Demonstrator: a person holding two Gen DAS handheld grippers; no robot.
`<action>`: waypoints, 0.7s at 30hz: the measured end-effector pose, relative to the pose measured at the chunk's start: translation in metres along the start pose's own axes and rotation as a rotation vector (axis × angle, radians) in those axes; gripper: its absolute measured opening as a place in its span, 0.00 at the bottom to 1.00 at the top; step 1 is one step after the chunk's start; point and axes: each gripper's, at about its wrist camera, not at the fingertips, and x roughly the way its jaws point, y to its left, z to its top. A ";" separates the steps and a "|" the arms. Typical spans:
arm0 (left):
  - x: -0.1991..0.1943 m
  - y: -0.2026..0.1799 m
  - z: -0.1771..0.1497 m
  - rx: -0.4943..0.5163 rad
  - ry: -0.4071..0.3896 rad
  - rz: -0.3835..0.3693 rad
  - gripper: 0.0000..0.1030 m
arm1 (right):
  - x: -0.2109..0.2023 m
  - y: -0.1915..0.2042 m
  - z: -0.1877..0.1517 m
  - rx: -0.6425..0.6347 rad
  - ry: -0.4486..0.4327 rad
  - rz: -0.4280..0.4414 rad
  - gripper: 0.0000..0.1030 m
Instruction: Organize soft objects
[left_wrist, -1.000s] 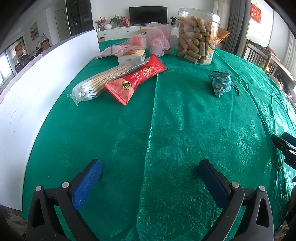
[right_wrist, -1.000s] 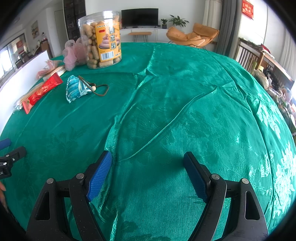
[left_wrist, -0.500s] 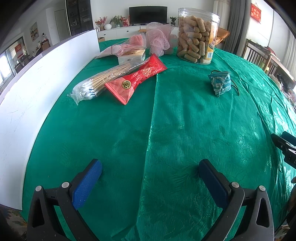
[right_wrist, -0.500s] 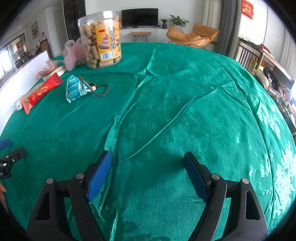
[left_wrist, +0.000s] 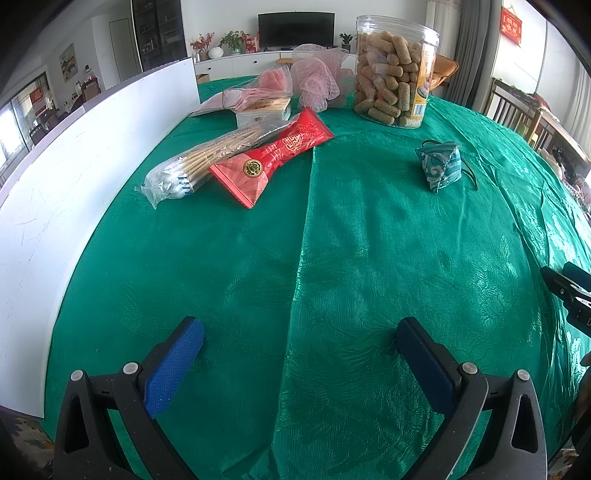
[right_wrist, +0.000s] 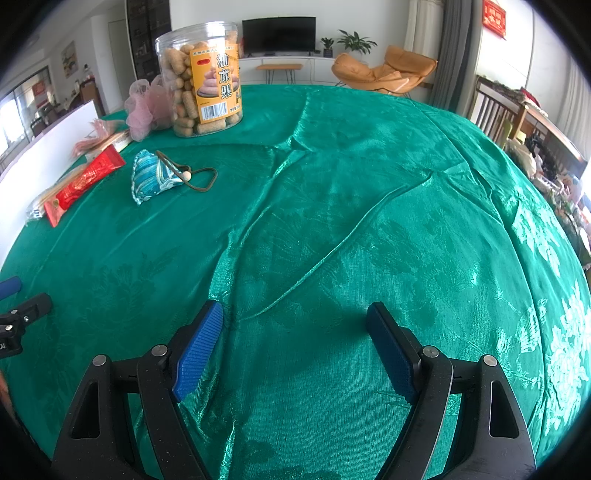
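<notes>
Living-room table (right_wrist: 369, 192) under green cloth | left gripper (left_wrist: 299, 354) and right gripper (right_wrist: 295, 343) both hovering near front edge, jaws spread, carrying nothing | blue fabric pouch (left_wrist: 439, 168) and pink mesh puff (left_wrist: 317, 81) lying untouched toward far left edge | organizing seemingly not started.

Bright daylight, sheen on the green tablecloth (right_wrist: 369, 221), heavy fisheye bending, dark vignetted corners.
</notes>
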 end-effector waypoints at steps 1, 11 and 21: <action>0.000 0.000 0.000 0.000 0.000 0.000 1.00 | 0.000 0.000 0.000 0.000 0.000 0.000 0.80; -0.002 0.021 0.001 -0.097 0.015 0.041 1.00 | 0.000 -0.001 0.000 0.003 0.003 0.006 0.82; 0.001 0.024 -0.001 -0.110 0.011 0.075 1.00 | 0.010 0.005 0.062 0.012 0.168 0.123 0.81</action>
